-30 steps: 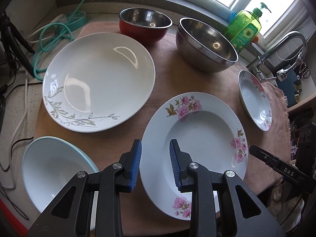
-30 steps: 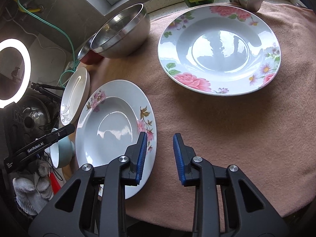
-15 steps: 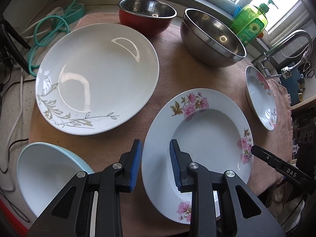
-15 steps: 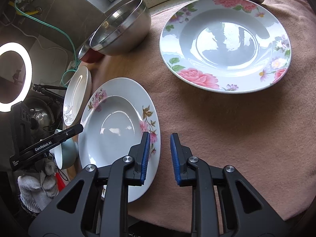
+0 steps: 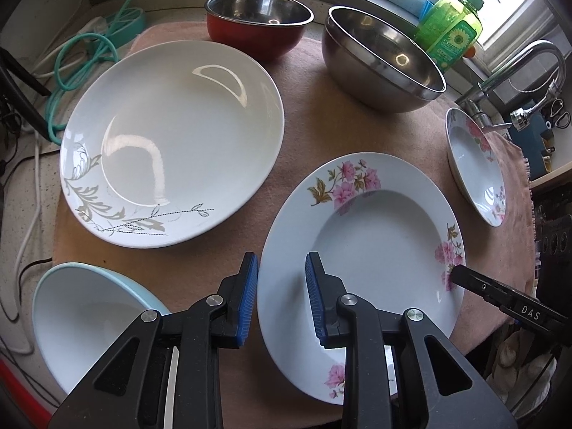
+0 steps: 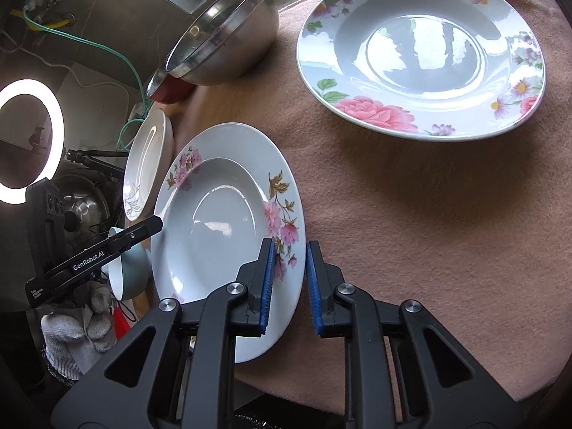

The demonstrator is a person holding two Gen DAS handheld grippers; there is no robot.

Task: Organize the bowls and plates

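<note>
The pink-flowered deep plate [image 5: 375, 243] lies flat on the peach cloth [image 5: 321, 136] over the table, at the near middle. The left claw [image 5: 280, 296] straddles its left rim, blue pads apart with a clear gap, nothing clamped. The right claw [image 6: 289, 279] sits at the plate's right rim; its jaws have just been closing, the rim between them, pads narrow but not visibly pressing. Left of the plate lies a large white plate with grey leaves [image 5: 171, 143], near it a pale blue bowl [image 5: 89, 318]. Far off stand a red bowl [image 5: 257, 18] and a steel bowl [image 5: 382, 60]. A rose-patterned plate [image 6: 422, 50] lies to the right, a green soap bottle [image 5: 450, 32] beyond.
</note>
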